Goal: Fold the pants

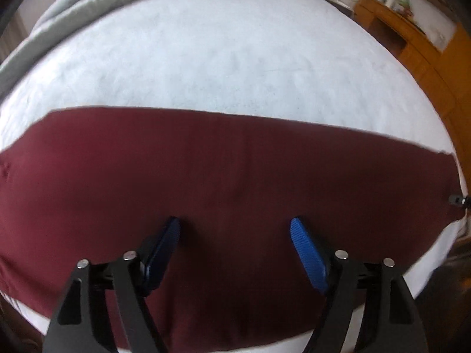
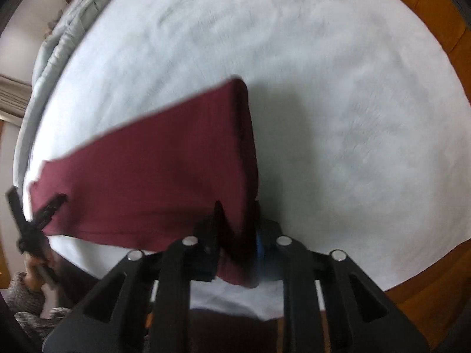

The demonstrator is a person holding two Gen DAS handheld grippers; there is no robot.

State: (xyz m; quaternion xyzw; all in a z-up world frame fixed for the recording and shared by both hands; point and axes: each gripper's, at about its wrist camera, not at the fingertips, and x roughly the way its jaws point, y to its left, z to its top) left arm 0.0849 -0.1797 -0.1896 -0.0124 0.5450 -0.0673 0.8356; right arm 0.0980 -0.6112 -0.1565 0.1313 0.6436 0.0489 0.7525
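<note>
Maroon pants (image 1: pixel 229 182) lie flat across white bed (image 1: pixel 206 44); right gripper (image 2: pixel 238 235) clamped on pants' end, lifted off bed; left gripper (image 1: pixel 235 229) apart above pants' middle; carry end over evenly, edges aligned; left pins fold line.

L wrist: rides left gripper (image 1: pixel 235 229), looks steeply down, close over pants (image 1: pixel 223 176) | R wrist: rides right gripper (image 2: pixel 235 235), steeply down, close at pants' end | shared: pants, bed (image 1: pixel 206 58)
</note>
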